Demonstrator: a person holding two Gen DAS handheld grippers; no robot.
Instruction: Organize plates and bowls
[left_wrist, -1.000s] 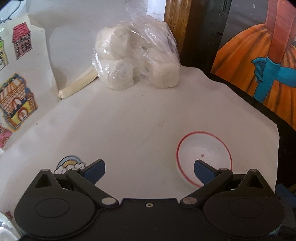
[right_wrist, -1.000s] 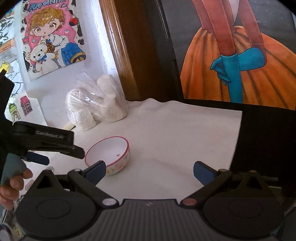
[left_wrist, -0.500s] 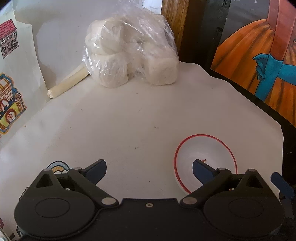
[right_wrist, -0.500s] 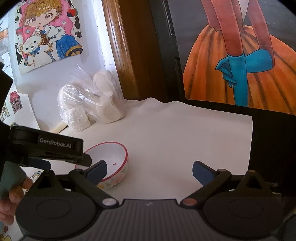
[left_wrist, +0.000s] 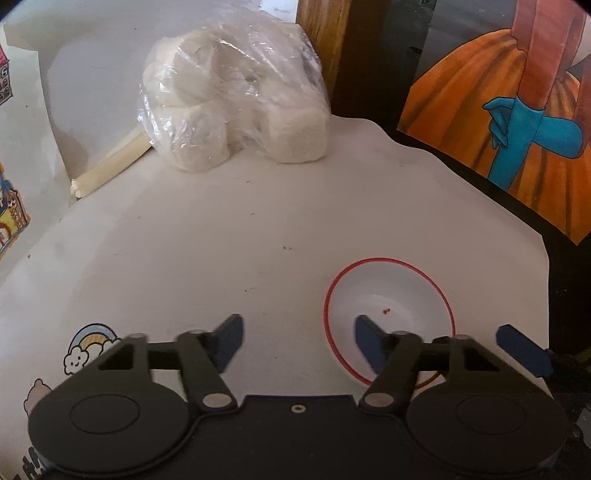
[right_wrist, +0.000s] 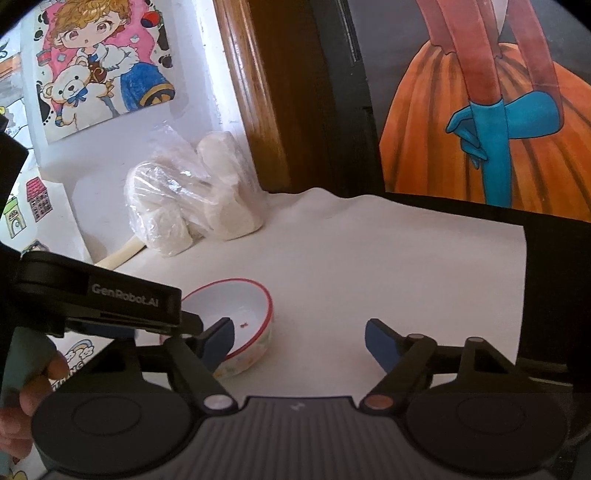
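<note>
Black grippers (left_wrist: 297, 341), blue-padded jaws, "GenRobot.AI" lettering

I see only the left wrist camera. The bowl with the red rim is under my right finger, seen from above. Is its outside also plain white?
Observer: No. In the right wrist view the bowl has small coloured prints on its outer wall, near the base.
Operator: Thank you. Is the right gripper holding something?
Observer: No. The right gripper is open and empty. Its left finger is in front of the bowl's near wall; I cannot tell if it touches.
Operator: What is on the wall above the plastic bag?
Observer: Above the plastic bag hangs a poster of a cartoon girl with a teddy bear.
</note>
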